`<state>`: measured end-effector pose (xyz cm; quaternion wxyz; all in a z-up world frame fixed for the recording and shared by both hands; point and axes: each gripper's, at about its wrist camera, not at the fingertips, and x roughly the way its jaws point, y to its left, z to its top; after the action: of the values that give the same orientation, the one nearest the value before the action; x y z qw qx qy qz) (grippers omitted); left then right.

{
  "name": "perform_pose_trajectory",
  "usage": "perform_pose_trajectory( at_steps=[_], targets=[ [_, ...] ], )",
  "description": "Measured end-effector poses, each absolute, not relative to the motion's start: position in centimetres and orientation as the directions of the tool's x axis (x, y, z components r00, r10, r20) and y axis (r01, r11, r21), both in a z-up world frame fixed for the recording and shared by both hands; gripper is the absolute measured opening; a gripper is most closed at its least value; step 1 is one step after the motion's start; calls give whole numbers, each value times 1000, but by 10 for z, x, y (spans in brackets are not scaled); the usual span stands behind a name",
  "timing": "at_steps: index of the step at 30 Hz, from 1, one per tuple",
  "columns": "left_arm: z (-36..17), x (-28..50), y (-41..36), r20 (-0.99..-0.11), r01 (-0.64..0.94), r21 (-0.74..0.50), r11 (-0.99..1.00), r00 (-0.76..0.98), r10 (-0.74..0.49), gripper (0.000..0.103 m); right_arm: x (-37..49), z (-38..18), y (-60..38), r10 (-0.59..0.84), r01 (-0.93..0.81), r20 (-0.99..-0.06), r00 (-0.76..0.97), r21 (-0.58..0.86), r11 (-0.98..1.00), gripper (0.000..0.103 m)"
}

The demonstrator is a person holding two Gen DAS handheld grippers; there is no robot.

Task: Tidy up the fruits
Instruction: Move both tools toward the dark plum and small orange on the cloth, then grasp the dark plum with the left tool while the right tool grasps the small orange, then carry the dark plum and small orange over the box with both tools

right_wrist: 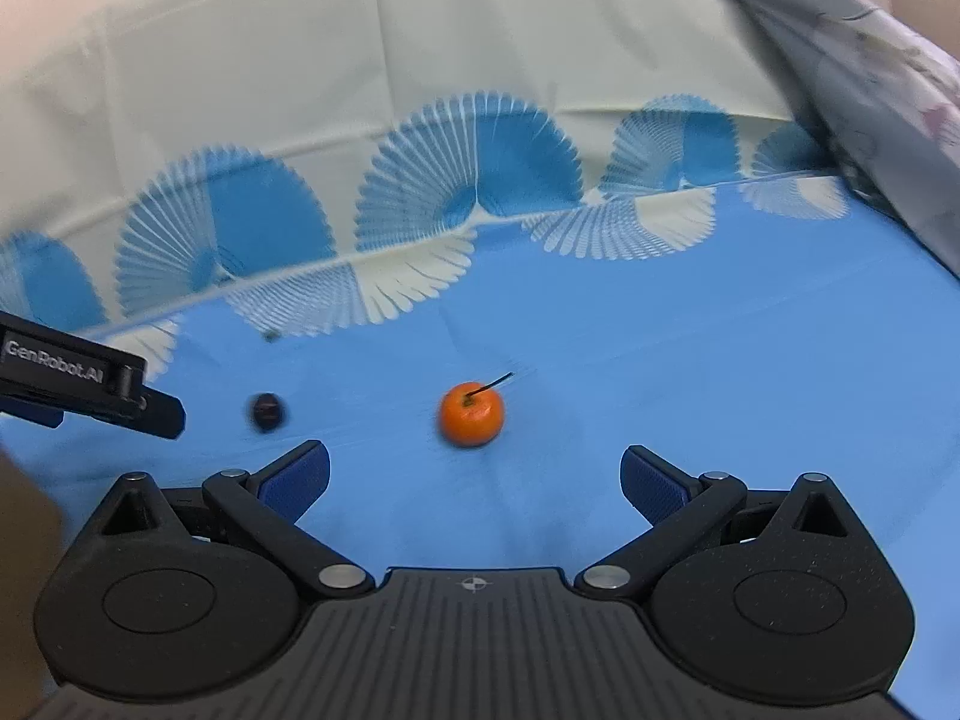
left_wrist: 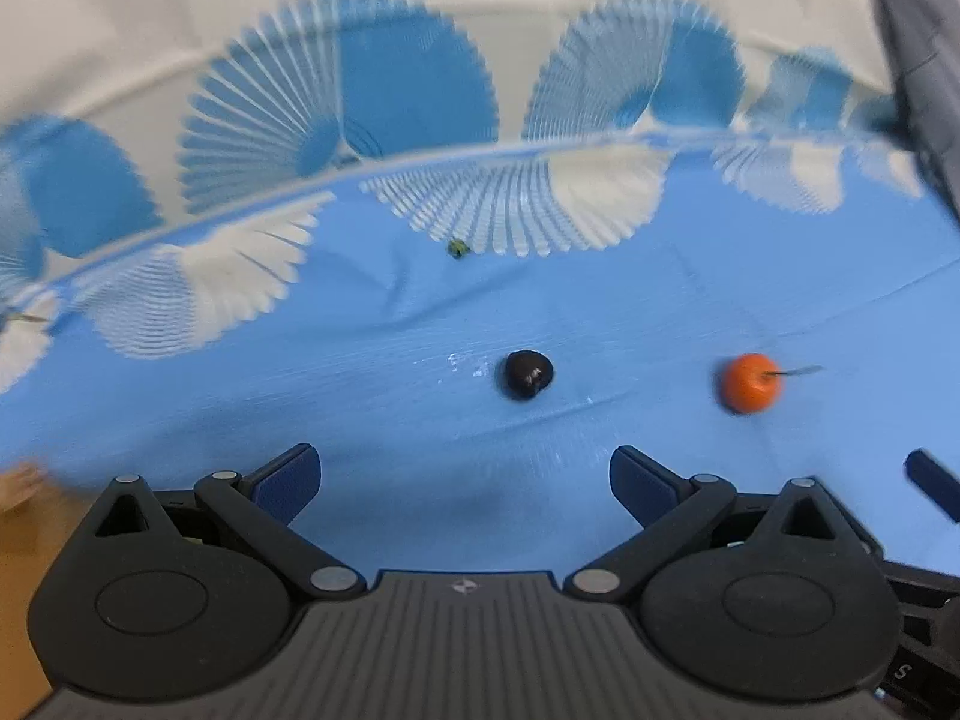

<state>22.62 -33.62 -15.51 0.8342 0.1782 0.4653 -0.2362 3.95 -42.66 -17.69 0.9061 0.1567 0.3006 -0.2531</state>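
1. We hold both grippers low over the blue tablecloth [left_wrist: 240, 396], each with its jaws spread wide and nothing between them.
2. The left gripper [left_wrist: 465, 480] faces a small dark fruit [left_wrist: 526, 374], which lies just ahead of the fingers and slightly right of their midline.
3. The right gripper [right_wrist: 474, 480] faces a small orange fruit [right_wrist: 471, 414], which sits just ahead and almost dead centre between the blue pads [right_wrist: 297, 477]. Its thin stem points up and to the far right.
4. So each fruit has its own nearer gripper: dark fruit to the left, orange fruit to the right, the two fruits well apart.
5. We judge a short straight push forward would bring either fruit between the fingers; the left needs a slight shift rightward first.
6. Both fruits are roundish, so no axis constrains the grasp, though they may roll.
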Motion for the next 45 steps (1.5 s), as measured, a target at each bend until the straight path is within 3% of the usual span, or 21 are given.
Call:
perform_pose_trajectory(
  at_steps=[8, 9, 10, 11, 12, 13, 20, 31, 37, 45],
  targets=[
    [-214, 278, -373, -897, 544, 54, 837, 394, -199, 102, 108, -229, -466, -338, 529, -668, 663, 98, 843, 102],
    [-216, 280, -375, -896, 545, 56, 836, 396, -199, 94, 112, -231, -467, -338, 528, -672, 659, 93, 844, 93],
    [-216, 280, -375, -889, 546, 53, 836, 407, -209, 81, 115, -234, -467, -335, 520, -673, 660, 86, 850, 72],
    [-215, 280, -375, -884, 551, 39, 833, 408, -228, 62, 117, -235, -464, -359, 517, -665, 655, 48, 855, 60],
    [-212, 278, -374, -881, 553, 21, 833, 405, -246, 31, 116, -234, -460, -382, 514, -656, 651, 10, 858, 40],
    [-209, 278, -372, -881, 557, -3, 831, 391, -266, 26, 115, -233, -456, -364, 486, -649, 669, 11, 874, 40],
    [-179, 256, -350, -869, 555, -17, 832, 403, -286, 25, 92, -215, -442, -346, 491, -648, 678, 49, 870, 39],
    [-66, 148, -246, -807, 576, -80, 813, 441, -392, 25, -1, -108, -360, -280, 427, -558, 781, 151, 892, 40],
    [-19, 88, -171, -785, 549, -58, 834, 491, -378, 25, -56, -55, -284, -190, 337, -522, 832, 204, 919, 40],
    [14, 17, -55, -778, 469, -22, 883, 547, -309, 25, -109, -24, -180, 4, 172, -552, 834, 268, 948, 40]
  ],
)
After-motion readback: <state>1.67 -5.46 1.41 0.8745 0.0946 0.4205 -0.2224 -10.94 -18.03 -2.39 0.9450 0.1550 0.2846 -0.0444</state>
